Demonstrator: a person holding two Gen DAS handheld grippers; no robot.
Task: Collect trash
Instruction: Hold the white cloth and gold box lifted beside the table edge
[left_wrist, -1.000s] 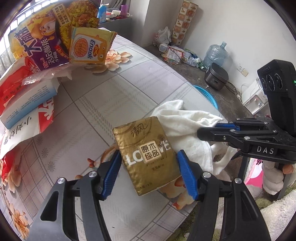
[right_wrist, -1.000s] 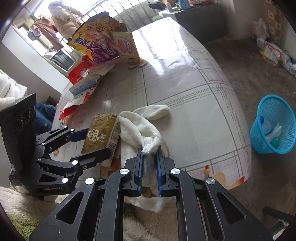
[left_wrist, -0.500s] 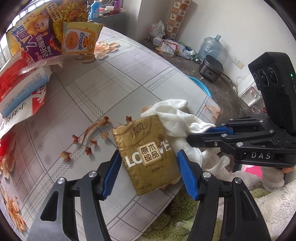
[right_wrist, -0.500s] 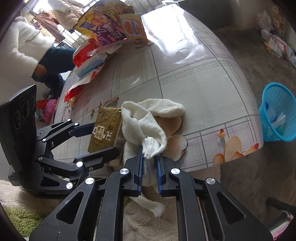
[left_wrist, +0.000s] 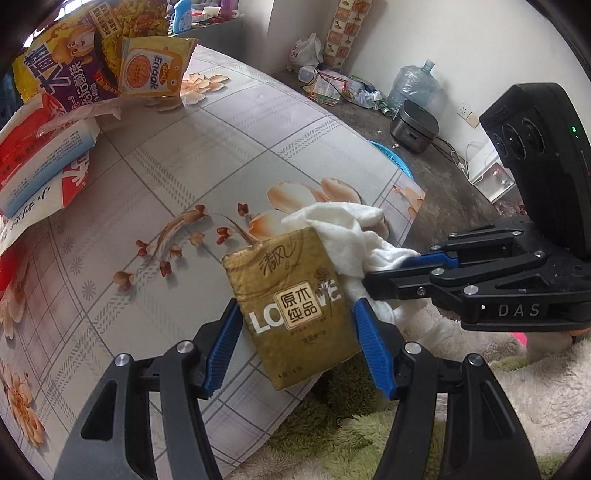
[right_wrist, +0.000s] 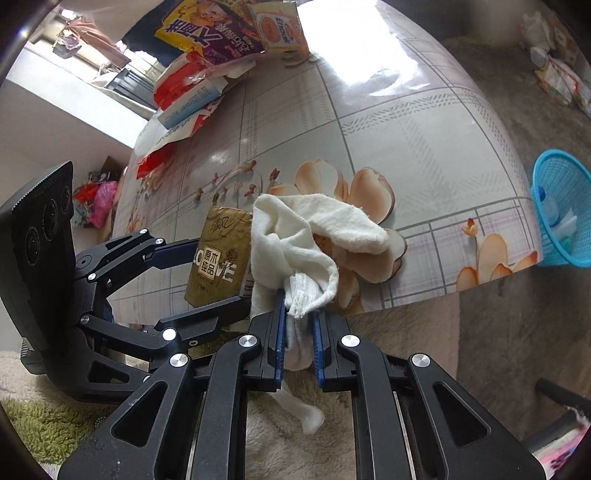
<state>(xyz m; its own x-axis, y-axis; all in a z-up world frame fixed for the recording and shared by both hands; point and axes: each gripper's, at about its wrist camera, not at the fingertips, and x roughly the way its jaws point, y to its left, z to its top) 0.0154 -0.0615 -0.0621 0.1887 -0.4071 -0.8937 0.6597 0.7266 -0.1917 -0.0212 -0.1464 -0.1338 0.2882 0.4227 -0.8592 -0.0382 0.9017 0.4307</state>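
Grippers are both gripping at the table's (left_wrist: 155, 206) near edge: left gripper (left_wrist: 299, 347) is clamping the gold tissue pack (left_wrist: 295, 306); right gripper (right_wrist: 298, 325) is pinching the white cloth (right_wrist: 295, 236) beside it.

Rice cooker (left_wrist: 414, 126) nr water jug (left_wrist: 413, 85).
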